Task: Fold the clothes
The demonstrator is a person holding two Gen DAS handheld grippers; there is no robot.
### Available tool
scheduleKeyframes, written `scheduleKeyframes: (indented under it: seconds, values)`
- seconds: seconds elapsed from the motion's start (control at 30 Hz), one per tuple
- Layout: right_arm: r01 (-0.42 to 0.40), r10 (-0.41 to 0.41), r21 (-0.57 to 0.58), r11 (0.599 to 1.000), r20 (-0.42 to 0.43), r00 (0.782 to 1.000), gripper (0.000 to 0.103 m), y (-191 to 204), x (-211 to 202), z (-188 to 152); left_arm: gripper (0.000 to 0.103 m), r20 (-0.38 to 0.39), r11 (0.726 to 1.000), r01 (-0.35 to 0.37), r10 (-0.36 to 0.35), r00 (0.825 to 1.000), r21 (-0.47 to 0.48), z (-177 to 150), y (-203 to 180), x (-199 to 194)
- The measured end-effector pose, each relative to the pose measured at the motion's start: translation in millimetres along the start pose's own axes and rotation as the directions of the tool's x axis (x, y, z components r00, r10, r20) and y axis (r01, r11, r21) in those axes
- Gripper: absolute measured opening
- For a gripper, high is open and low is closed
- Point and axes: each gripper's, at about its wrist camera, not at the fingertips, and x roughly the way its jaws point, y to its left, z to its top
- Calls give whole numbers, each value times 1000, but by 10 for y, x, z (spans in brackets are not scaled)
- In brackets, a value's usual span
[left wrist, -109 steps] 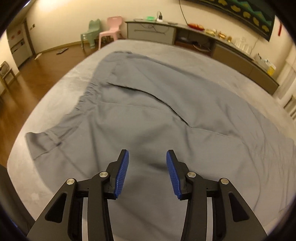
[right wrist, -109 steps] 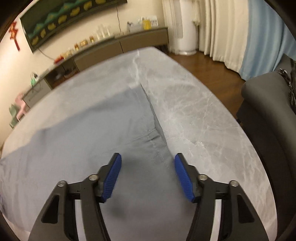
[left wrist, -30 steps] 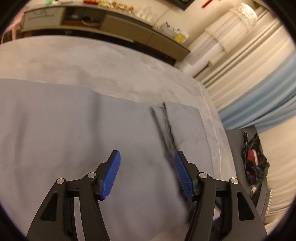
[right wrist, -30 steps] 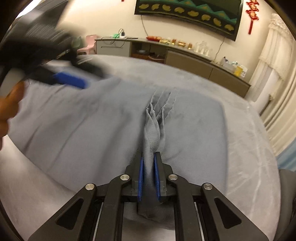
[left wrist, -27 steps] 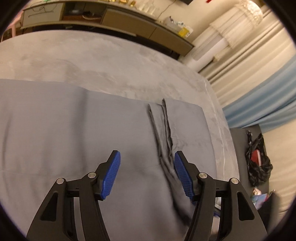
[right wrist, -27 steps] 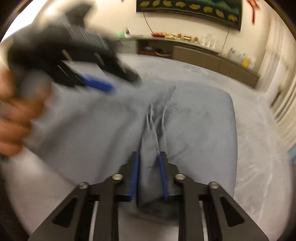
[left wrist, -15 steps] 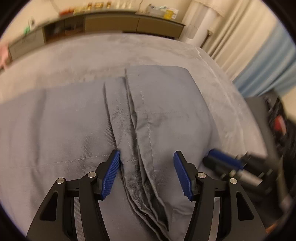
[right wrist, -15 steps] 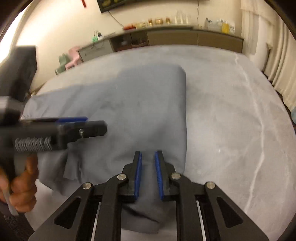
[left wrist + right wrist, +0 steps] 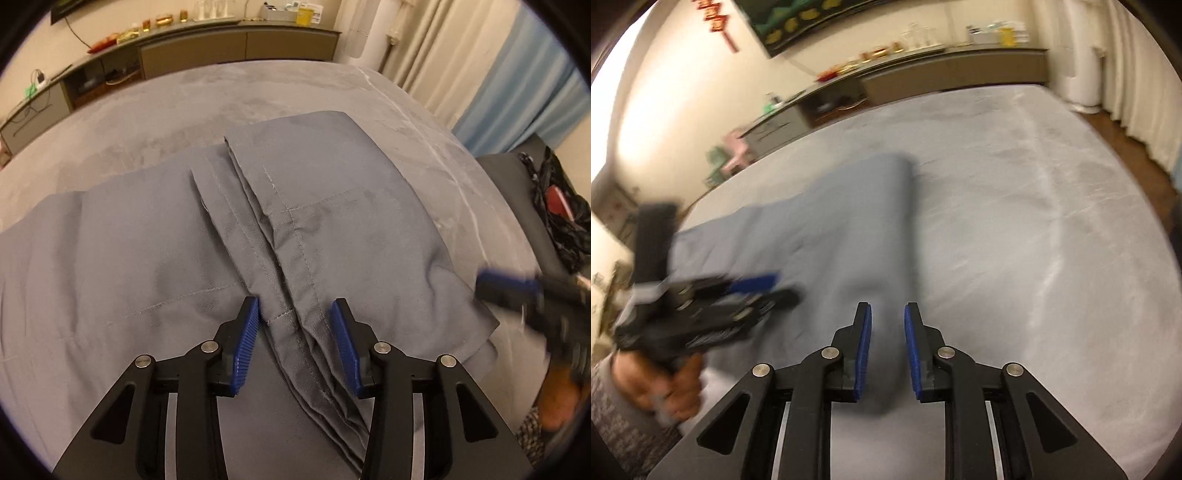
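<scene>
Grey trousers (image 9: 332, 206) lie folded over on the grey bed (image 9: 258, 99), with their layered hems running down the middle of the left wrist view. My left gripper (image 9: 295, 314) hangs over those hems. Its jaws are closing with the stacked edges between them, and a gap still shows at each pad. In the right wrist view the trousers (image 9: 849, 221) are blurred, and a hand (image 9: 665, 387) holds the left gripper (image 9: 753, 284) at the left. My right gripper (image 9: 888, 314) is at the cloth's near right corner. Its jaws are opening with cloth between them. It shows as a blur at the right edge of the left wrist view (image 9: 509, 284).
A long low sideboard (image 9: 221, 44) with small items stands beyond the bed. Curtains (image 9: 461, 55) hang at the right. A dark seat with a black bag (image 9: 561, 218) is beside the bed's right edge. Small pink and green chairs (image 9: 731, 155) stand at the far left.
My left gripper has swung right onto the layered hems and its jaws have narrowed. My right gripper has moved right from the bunched fold to the cloth's corner. Its jaws have parted a little.
</scene>
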Motion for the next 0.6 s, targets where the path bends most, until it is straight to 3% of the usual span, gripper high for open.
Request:
scheduleKeyframes:
  seconds: [0.1, 0.2, 0.27, 0.37, 0.4, 0.47, 0.53, 0.6]
  values:
    - [45, -47, -38, 998, -52, 998, 20, 88, 119, -143, 39, 3, 999, 23, -23, 1000, -36, 43, 21, -17]
    - [72, -75, -44, 996, -53, 996, 20, 72, 108, -179, 15, 31, 999, 33, -31, 999, -40, 85, 1, -74]
    - [82, -84, -44, 996, -26, 996, 20, 88, 3, -237, 7, 74, 995, 77, -72, 995, -56, 129, 12, -288]
    - [23, -19, -70, 997, 65, 998, 20, 213, -205, -278, 7, 115, 996, 70, -62, 991, -63, 113, 59, -571]
    - [-6, 14, -81, 997, 92, 996, 20, 260, -269, -287, 8, 104, 998, 33, -27, 994, -55, 94, 70, -562]
    - [-21, 26, -120, 993, 41, 999, 20, 370, -160, -337, 8, 39, 1000, -26, 26, 999, -16, 51, 56, -368]
    - [13, -17, -155, 988, -23, 1000, 20, 437, 12, -395, 16, -11, 994, -100, 101, 995, 41, -8, 19, -160]
    - [62, -77, -187, 980, -73, 994, 19, 503, 164, -427, 25, 5, 985, -150, 150, 989, 81, -47, -39, -62]
